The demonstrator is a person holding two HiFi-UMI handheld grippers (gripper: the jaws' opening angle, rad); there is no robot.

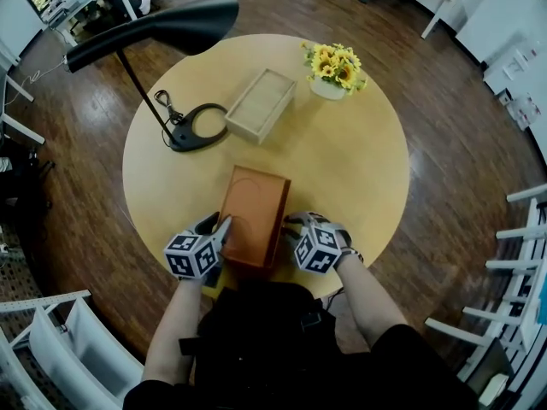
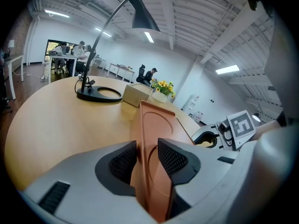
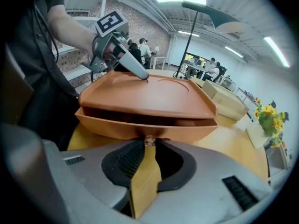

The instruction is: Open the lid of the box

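Note:
An orange-brown box point(image 1: 254, 212) lies on the round wooden table point(image 1: 359, 161), close to its near edge. My left gripper point(image 1: 224, 225) is at the box's left side. In the left gripper view its jaws point(image 2: 147, 155) are shut on the box's point(image 2: 156, 125) thin left edge. My right gripper point(image 1: 291, 222) is at the box's right side. In the right gripper view its pads point(image 3: 148, 160) pinch a tan pull tab point(image 3: 145, 176) riveted to the box's point(image 3: 145, 94) side. A dark gap shows between lid and base there.
A black desk lamp point(image 1: 195, 126) stands at the table's back left, its head point(image 1: 162, 28) reaching out over the floor. A pale wooden box point(image 1: 261, 103) and a pot of yellow flowers point(image 1: 335, 68) sit at the back. White racks stand on the floor on both sides.

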